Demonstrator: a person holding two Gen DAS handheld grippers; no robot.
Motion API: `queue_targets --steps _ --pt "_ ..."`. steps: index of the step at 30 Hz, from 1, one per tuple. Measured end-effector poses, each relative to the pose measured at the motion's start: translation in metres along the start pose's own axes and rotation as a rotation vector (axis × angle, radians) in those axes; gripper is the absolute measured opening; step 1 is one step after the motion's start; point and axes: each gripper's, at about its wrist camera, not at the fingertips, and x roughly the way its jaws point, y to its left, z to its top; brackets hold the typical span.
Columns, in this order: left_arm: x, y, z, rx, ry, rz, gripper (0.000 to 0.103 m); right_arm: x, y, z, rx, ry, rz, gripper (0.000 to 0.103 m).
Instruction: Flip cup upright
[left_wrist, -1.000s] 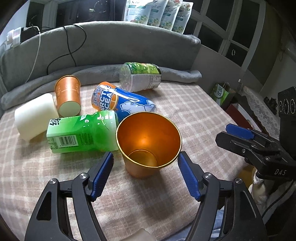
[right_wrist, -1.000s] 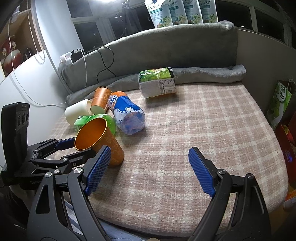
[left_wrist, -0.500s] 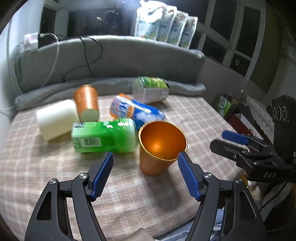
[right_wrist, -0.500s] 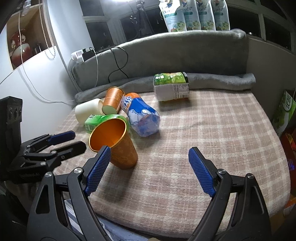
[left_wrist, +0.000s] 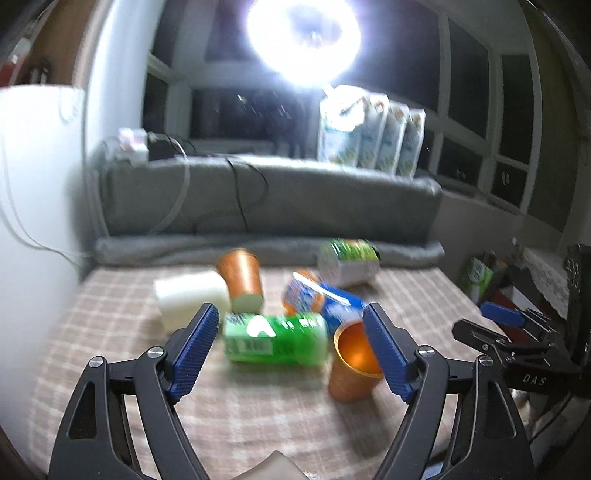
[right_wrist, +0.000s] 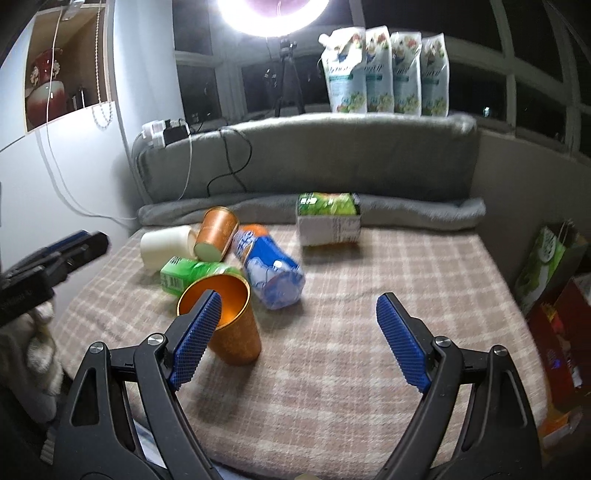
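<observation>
An orange metal cup (left_wrist: 351, 365) stands upright, mouth up, near the front of the checked mat; it also shows in the right wrist view (right_wrist: 229, 325). My left gripper (left_wrist: 291, 350) is open and empty, drawn back from the cup, whose rim sits behind the right finger. My right gripper (right_wrist: 299, 339) is open and empty, with the cup just behind its left finger. A second orange cup (left_wrist: 242, 282) lies on its side further back, and shows in the right wrist view (right_wrist: 216, 236).
A green bottle (left_wrist: 275, 343), a blue bottle (left_wrist: 317, 301), a white cup (left_wrist: 190, 297) and a green-labelled bottle (left_wrist: 347, 262) lie on the mat (right_wrist: 351, 350). A grey cushion (right_wrist: 314, 158) backs it. Boxes (right_wrist: 554, 295) stand at the right.
Both grippers have pulled back and tilted up from the mat. The upright orange cup now looks smaller and has shifted right in the left wrist view. The cup itself stays standing.
</observation>
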Motion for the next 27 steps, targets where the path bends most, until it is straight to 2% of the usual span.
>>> queue_targets --steps 2,4,11,27 --pt "-0.006 0.001 0.004 0.006 -0.044 0.028 0.081 -0.005 0.001 0.003 0.002 -0.04 -0.028 0.097" --pt "-0.012 0.003 0.006 0.008 -0.082 0.049 0.082 -0.01 0.001 0.006 0.004 -0.081 -0.053 0.1" --pt "-0.027 0.008 0.013 -0.004 -0.179 0.11 0.085 -0.026 0.007 0.018 -0.013 -0.223 -0.175 0.103" --pt "-0.029 0.011 0.012 -0.008 -0.172 0.114 0.085 -0.03 0.004 0.024 0.01 -0.258 -0.215 0.103"
